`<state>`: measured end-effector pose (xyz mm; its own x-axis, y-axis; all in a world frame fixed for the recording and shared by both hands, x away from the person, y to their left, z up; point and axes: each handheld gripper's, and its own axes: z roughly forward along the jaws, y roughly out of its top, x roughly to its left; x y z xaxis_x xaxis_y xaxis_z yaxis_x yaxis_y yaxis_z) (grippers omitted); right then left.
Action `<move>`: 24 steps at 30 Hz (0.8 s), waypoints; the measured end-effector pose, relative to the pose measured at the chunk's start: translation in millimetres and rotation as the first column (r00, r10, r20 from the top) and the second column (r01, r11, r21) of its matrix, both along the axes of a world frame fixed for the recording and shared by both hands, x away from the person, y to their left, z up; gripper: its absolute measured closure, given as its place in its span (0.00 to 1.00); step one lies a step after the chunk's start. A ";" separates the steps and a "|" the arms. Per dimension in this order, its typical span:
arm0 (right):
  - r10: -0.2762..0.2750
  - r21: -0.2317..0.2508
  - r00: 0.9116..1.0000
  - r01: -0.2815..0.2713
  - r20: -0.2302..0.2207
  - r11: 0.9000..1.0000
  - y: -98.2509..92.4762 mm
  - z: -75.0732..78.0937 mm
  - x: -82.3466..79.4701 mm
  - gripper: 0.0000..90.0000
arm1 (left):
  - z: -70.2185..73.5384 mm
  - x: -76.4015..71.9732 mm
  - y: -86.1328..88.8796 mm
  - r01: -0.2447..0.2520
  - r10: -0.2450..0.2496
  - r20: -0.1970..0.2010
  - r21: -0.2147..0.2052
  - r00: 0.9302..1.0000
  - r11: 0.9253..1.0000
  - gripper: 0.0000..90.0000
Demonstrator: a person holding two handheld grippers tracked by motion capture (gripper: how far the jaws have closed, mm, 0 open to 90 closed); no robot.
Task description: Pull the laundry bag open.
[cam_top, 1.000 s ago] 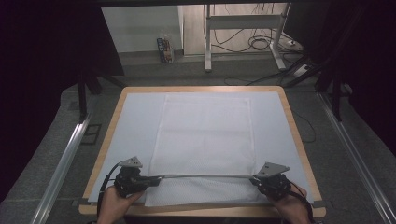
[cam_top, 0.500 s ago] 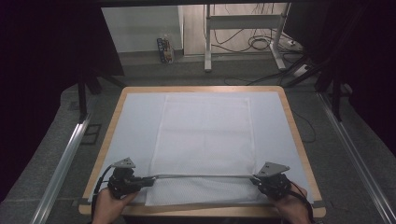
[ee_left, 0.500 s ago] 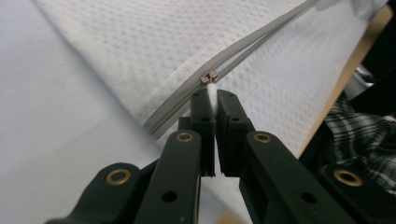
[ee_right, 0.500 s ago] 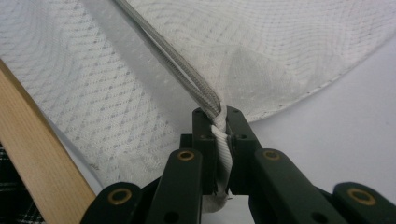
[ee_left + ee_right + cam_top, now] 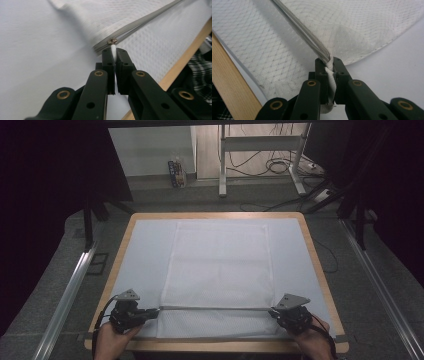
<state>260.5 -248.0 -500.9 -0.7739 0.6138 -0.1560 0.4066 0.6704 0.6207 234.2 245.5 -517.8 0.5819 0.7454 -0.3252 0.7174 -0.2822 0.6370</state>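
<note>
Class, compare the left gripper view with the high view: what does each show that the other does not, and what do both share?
Only the left gripper view shows the small metal zipper slider and the white pull tab pinched between the left gripper's black jaws. Only the high view shows the right gripper, both hands, the whole wood-edged table and the floor cables. Both show the white mesh zipper bag and its grey zipper line.

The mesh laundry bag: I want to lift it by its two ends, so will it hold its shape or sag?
Probably sags: the mesh bag lies flat and rumples near the left claw. It looks thin, so likely light. The zipper stretched toward the right claw may stay straight only under tension.
</note>
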 end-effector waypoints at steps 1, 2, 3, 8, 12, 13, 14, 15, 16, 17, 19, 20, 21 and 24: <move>-0.002 0.003 1.000 0.002 -0.001 1.000 -0.8 0.3 0.1 0.94 | -0.4 -0.5 2.2 -0.004 0.004 -0.003 -0.004 1.000 1.000 0.97; -0.001 0.003 1.000 0.001 -0.002 1.000 -0.8 0.3 0.1 0.94 | -0.8 -0.6 2.6 -0.005 0.005 -0.004 -0.005 1.000 1.000 0.97; -0.001 0.003 1.000 0.001 -0.004 1.000 -0.7 0.2 0.1 0.94 | -1.0 -0.4 2.7 -0.005 0.005 -0.005 -0.003 1.000 1.000 0.97; -0.001 -0.003 1.000 0.001 -0.006 1.000 -1.3 -0.3 0.4 0.94 | -2.7 0.3 4.8 -0.037 0.037 -0.014 0.035 0.999 0.999 0.97; 0.004 -0.006 1.000 -0.004 -0.014 1.000 0.4 -1.4 0.3 0.94 | -4.1 1.7 4.1 -0.045 0.046 -0.020 0.041 0.999 0.998 0.97; 0.004 -0.006 1.000 -0.004 -0.014 1.000 0.4 -1.4 0.3 0.94 | -4.1 1.7 4.1 -0.045 0.046 -0.020 0.041 0.999 0.998 0.97; 0.002 -0.010 1.000 -0.002 -0.017 1.000 0.3 -1.9 0.4 0.94 | -5.2 2.1 3.8 -0.036 0.037 -0.028 0.045 0.999 0.998 0.97; 0.009 0.000 1.000 -0.009 -0.023 1.000 -0.7 -2.6 0.7 0.93 | -6.7 2.2 2.0 -0.034 0.036 -0.030 0.057 0.999 0.998 0.97; 0.009 0.000 1.000 -0.009 -0.023 1.000 -0.7 -2.6 0.7 0.93 | -6.7 2.2 2.0 -0.034 0.036 -0.030 0.057 0.999 0.998 0.97; 0.013 0.005 0.999 -0.013 -0.037 1.000 -1.4 -3.7 1.1 0.90 | -7.1 2.0 0.1 -0.031 0.033 -0.025 0.065 0.999 0.997 0.97; 0.014 0.022 0.998 -0.013 -0.054 1.000 -3.4 -3.8 1.2 0.81 | -7.2 2.0 -0.4 -0.032 0.034 -0.025 0.067 0.999 0.997 0.96; 0.014 0.022 0.998 -0.013 -0.054 1.000 -3.4 -3.8 1.2 0.81 | -7.3 1.9 -0.9 -0.033 0.034 -0.024 0.069 0.999 0.997 0.96; 0.015 0.032 0.998 -0.013 -0.065 0.999 -4.6 -3.9 1.4 0.77 | -7.8 1.6 -1.5 -0.033 0.035 -0.019 0.074 0.999 0.997 0.96; 0.010 0.050 0.996 -0.005 -0.091 0.999 -9.1 -4.8 0.3 0.62 | -9.4 1.6 -3.0 -0.032 0.033 -0.017 0.088 0.999 0.996 0.95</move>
